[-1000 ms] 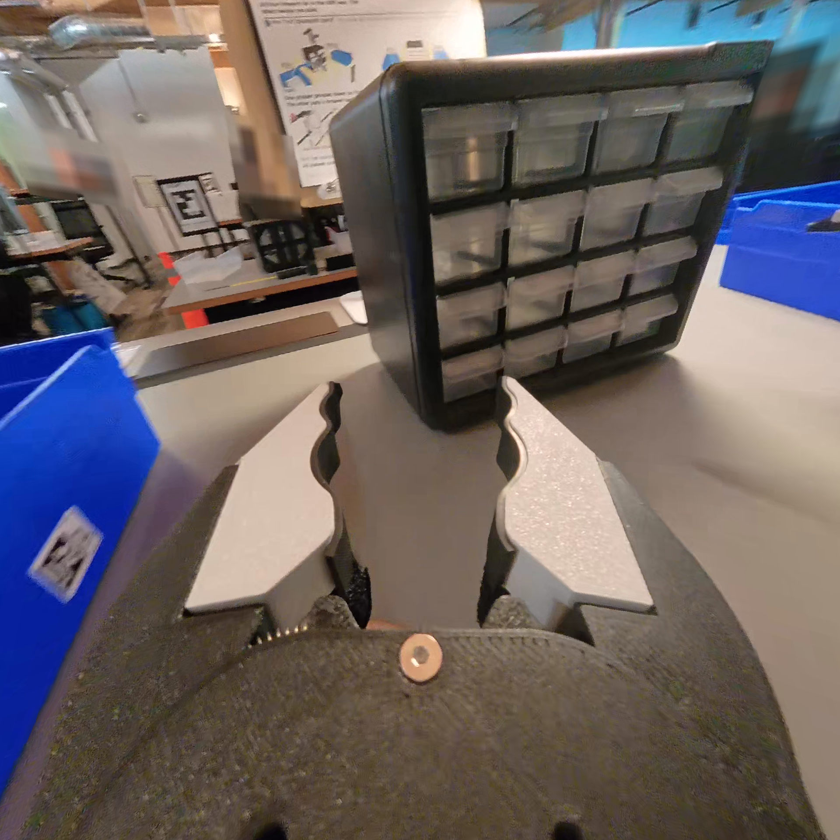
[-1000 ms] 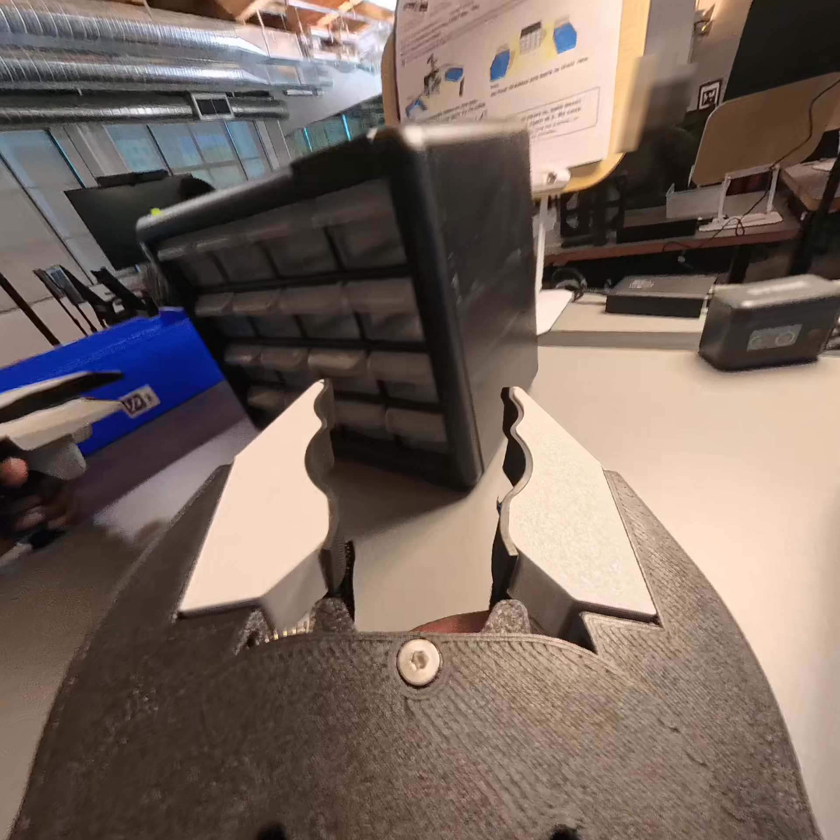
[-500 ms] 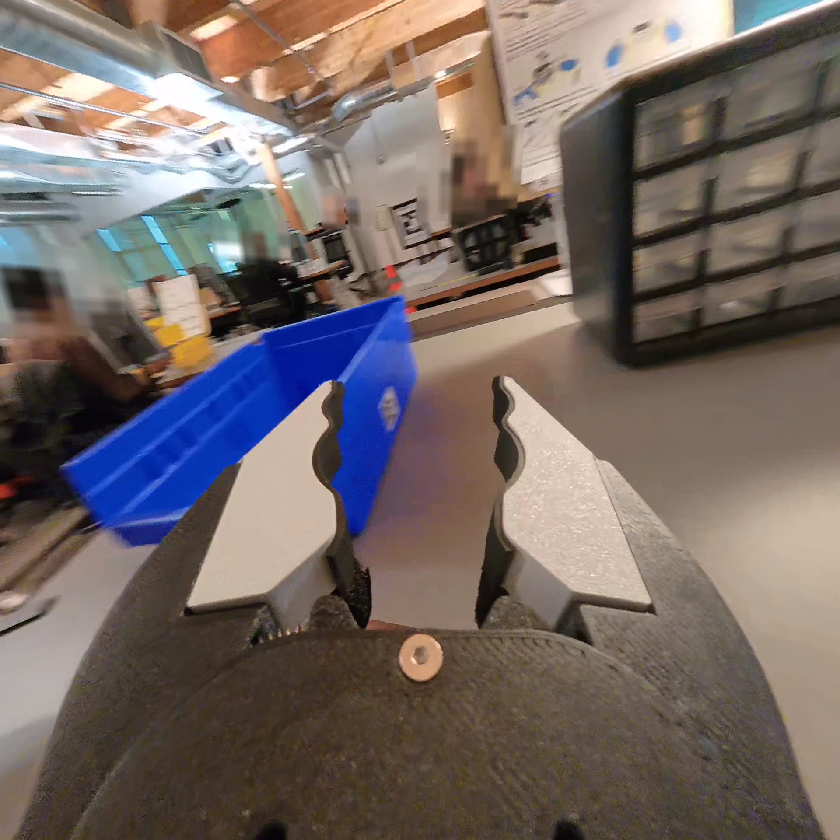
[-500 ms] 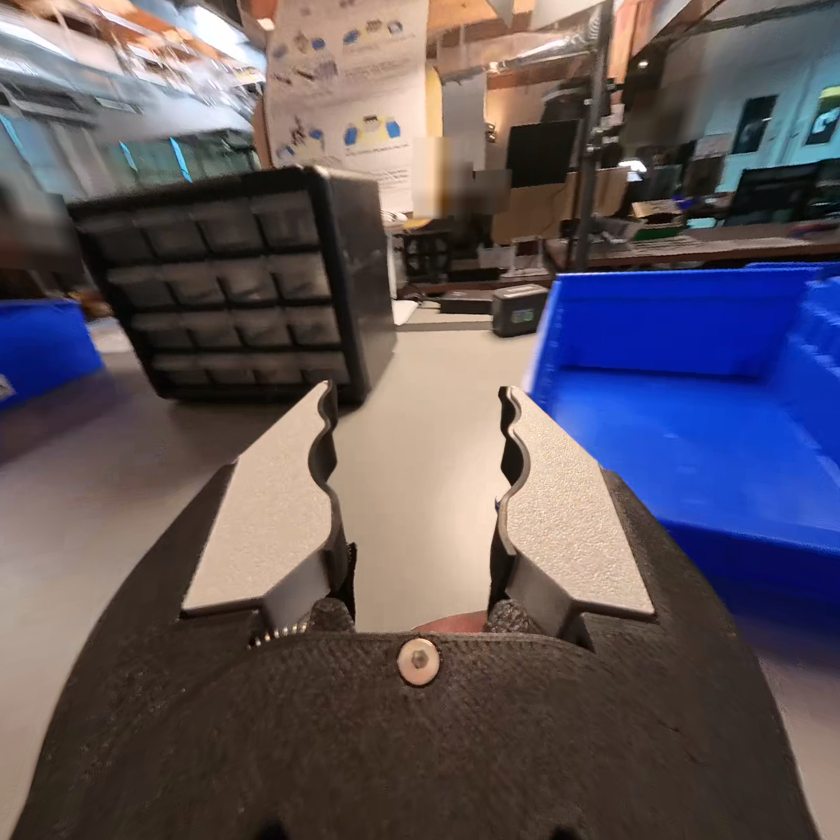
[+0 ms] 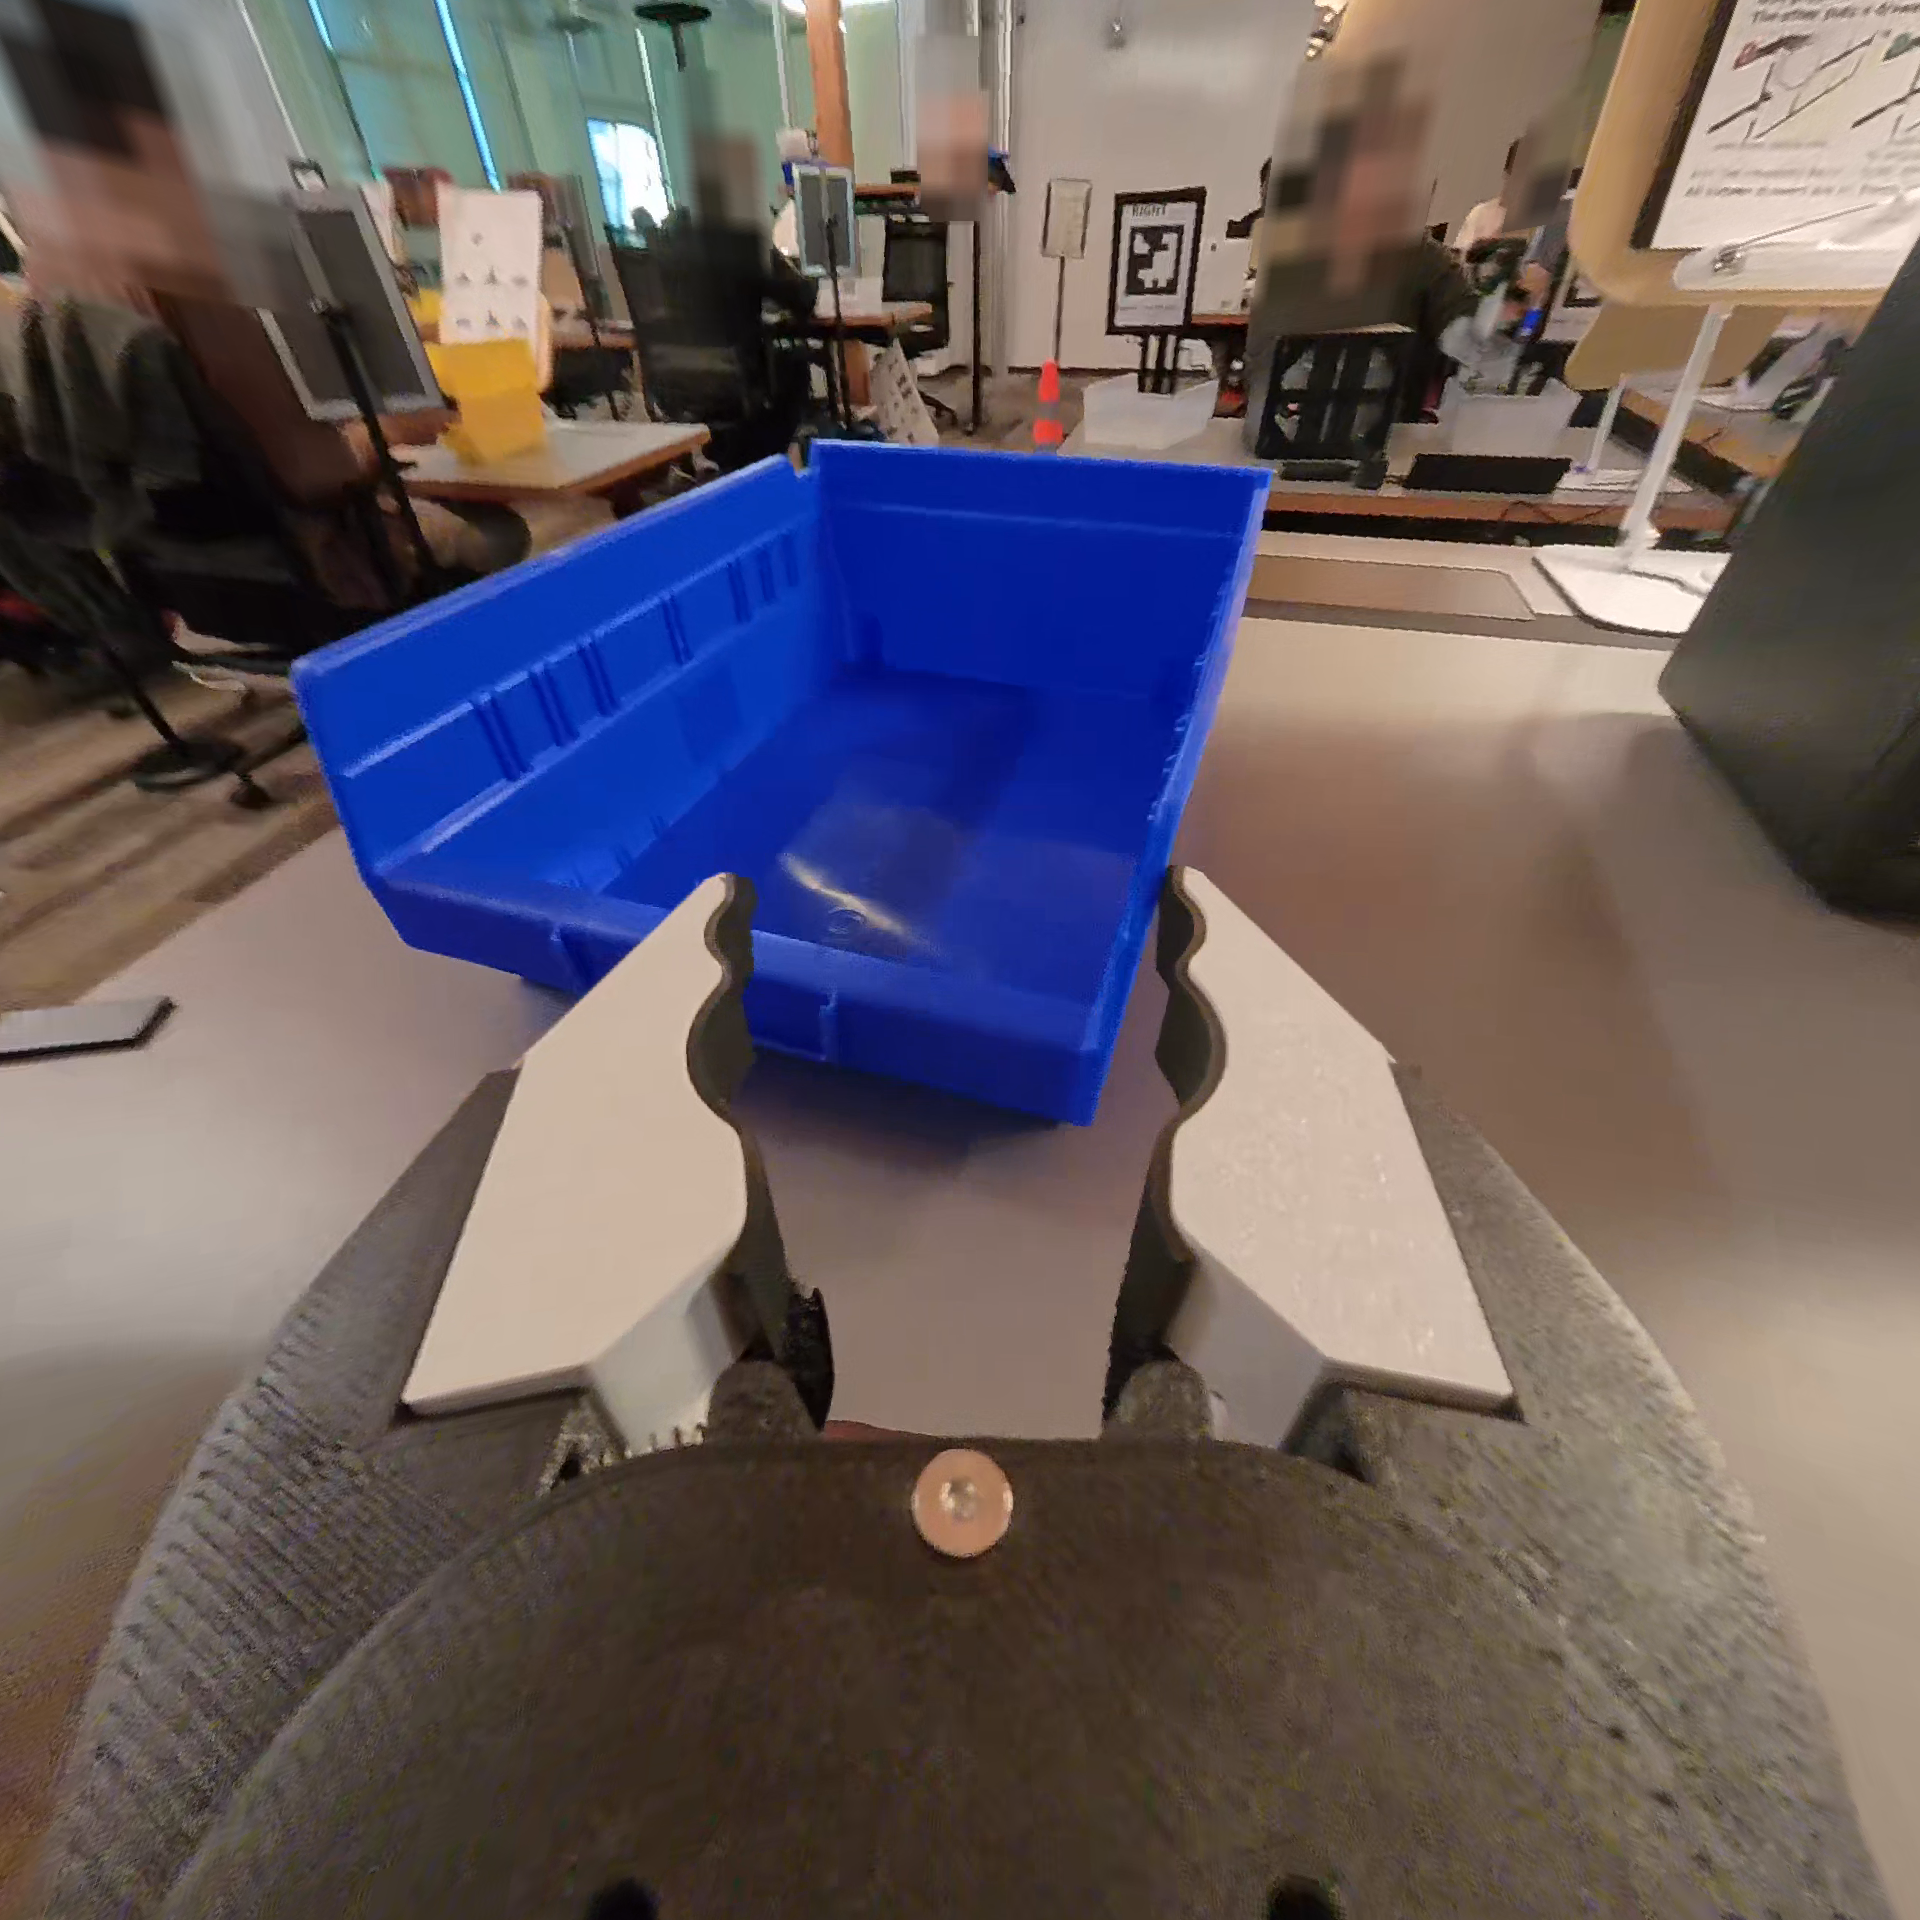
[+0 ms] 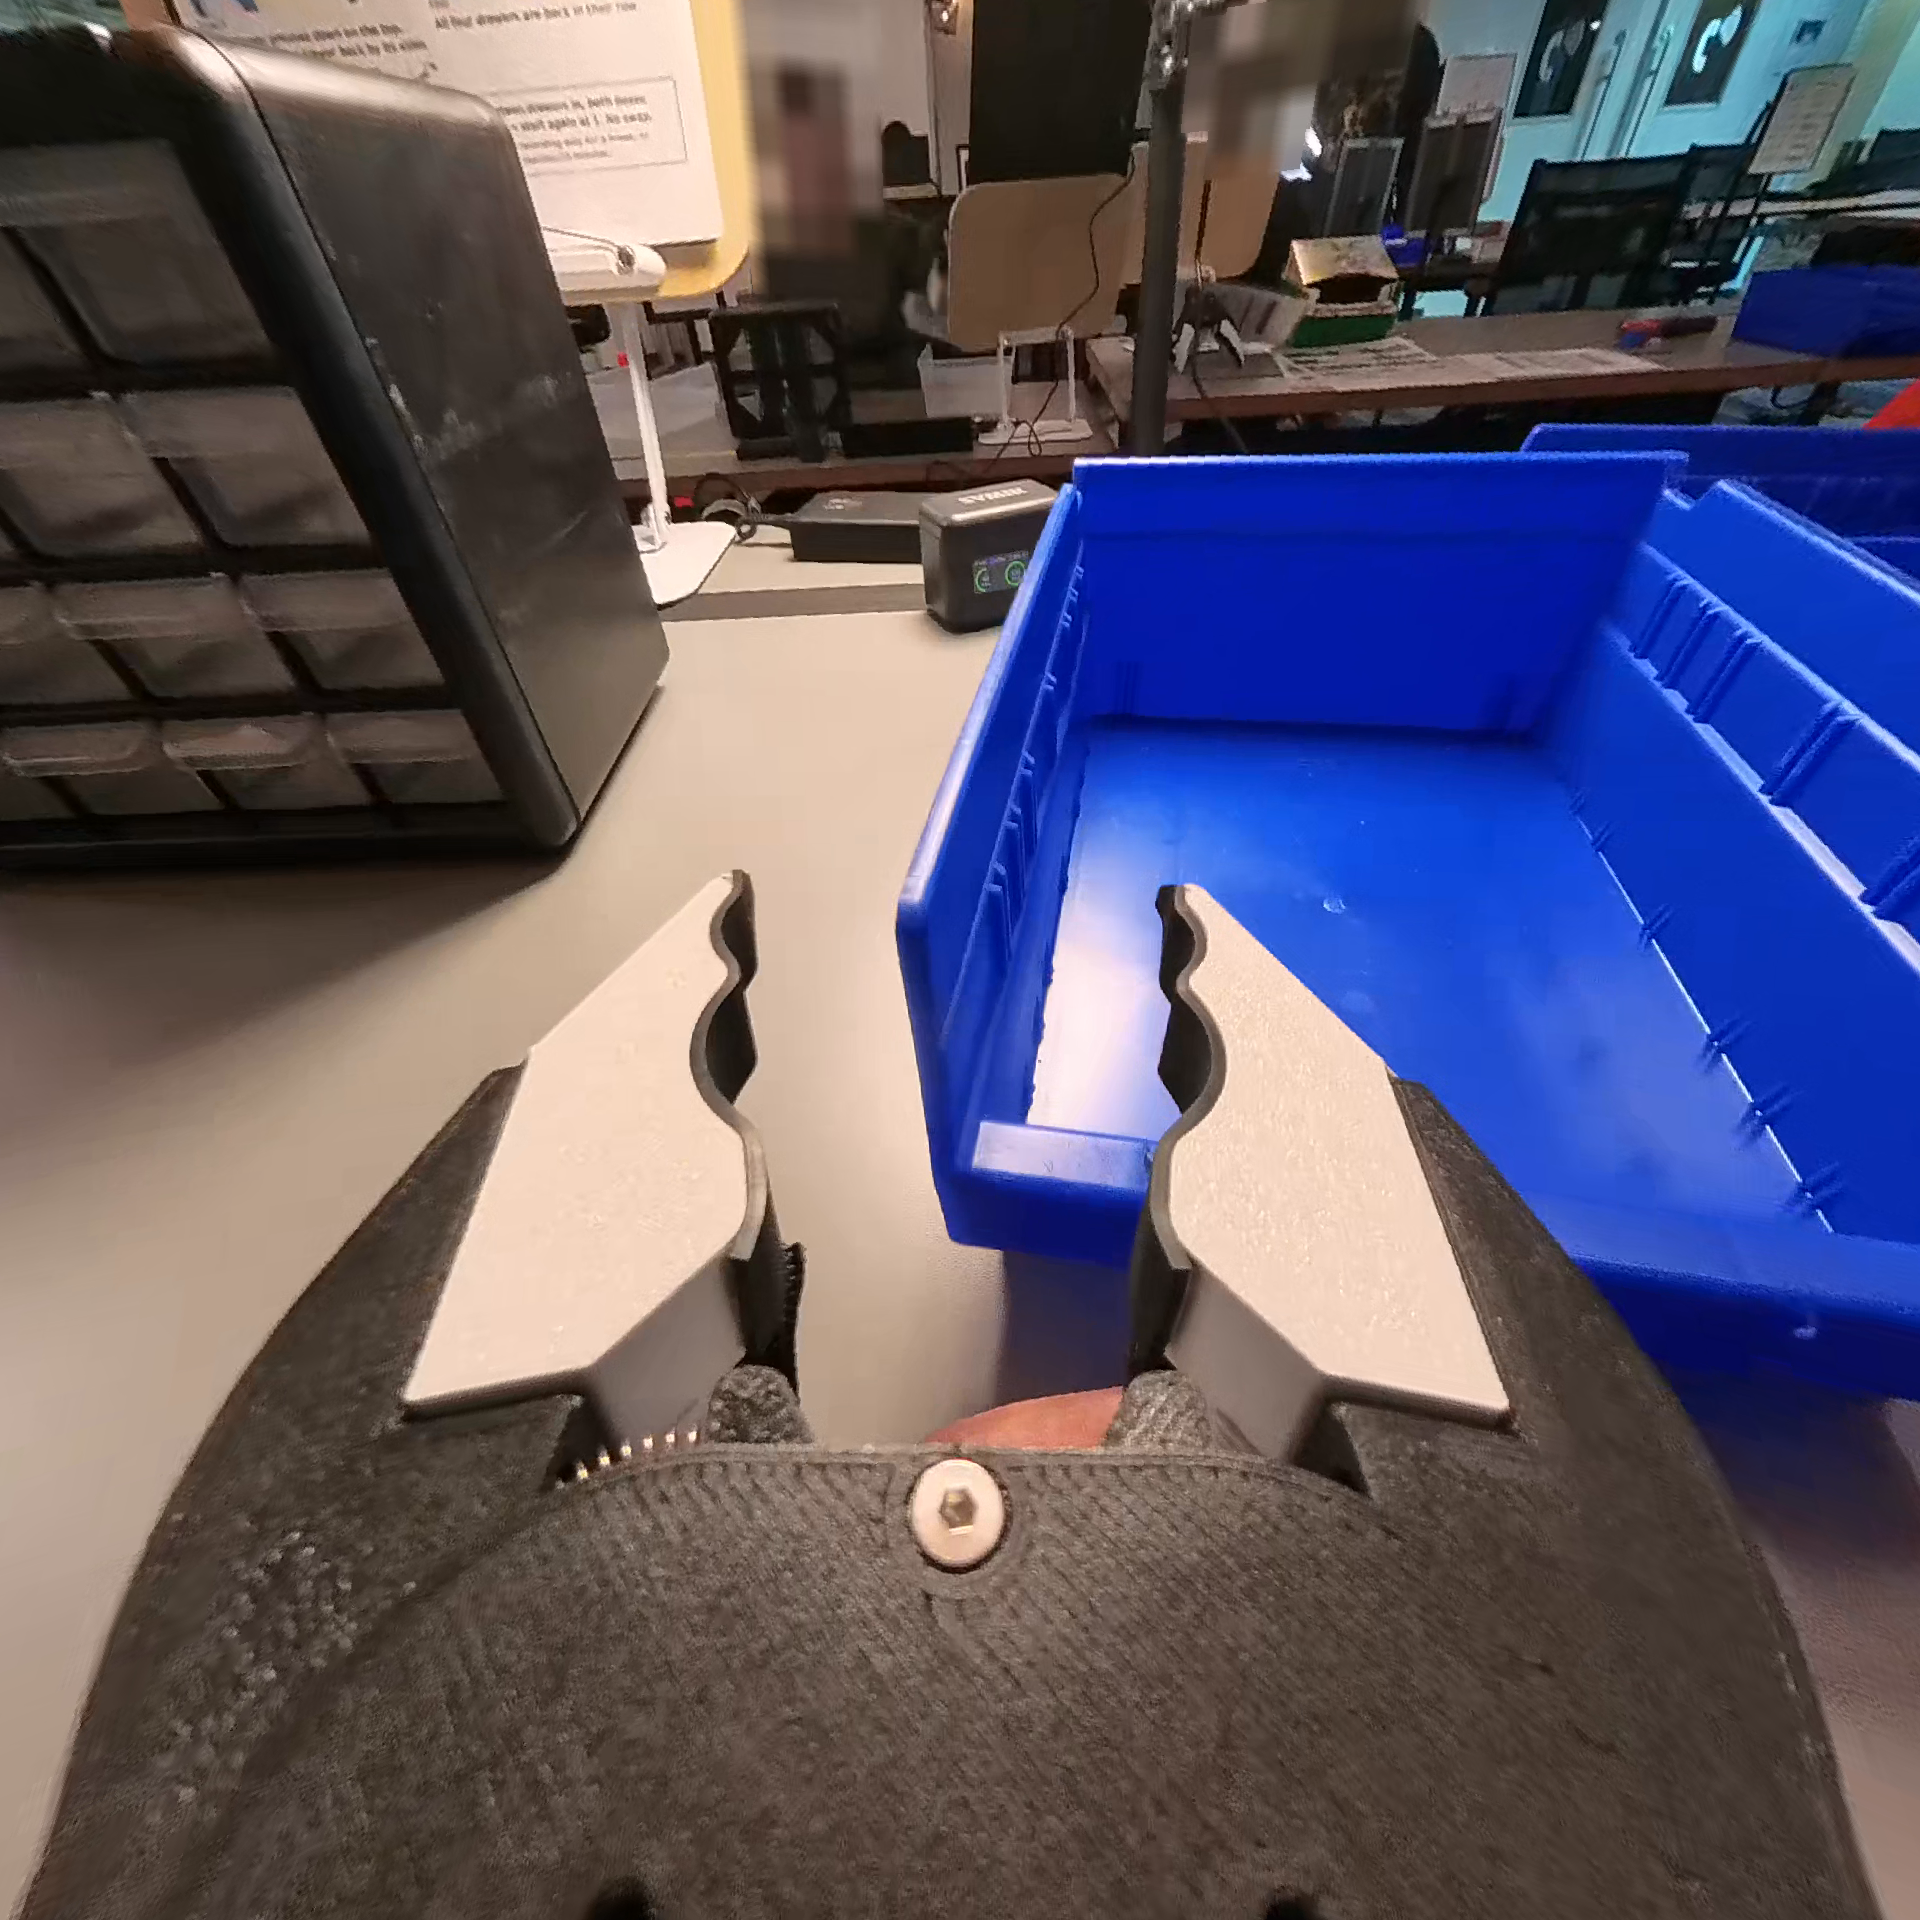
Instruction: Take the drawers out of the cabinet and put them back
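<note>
The black cabinet with several clear drawers in its front stands on the grey table at the left of the right wrist view. Only its dark side shows at the right edge of the left wrist view. My left gripper is open and holds nothing; it points at an empty blue bin. My right gripper is open and holds nothing; it hovers over the near left corner of another empty blue bin, whose left wall runs between the fingers without touching them.
A second blue bin lies behind the right one. A dark battery box and a white stand sit at the table's far edge. People sit at desks beyond the table. A flat dark plate lies at the left.
Both grippers swung away from the cabinet, the left one leftward to its blue bin, the right one rightward to its bin. Both stayed open, with nothing in them.
</note>
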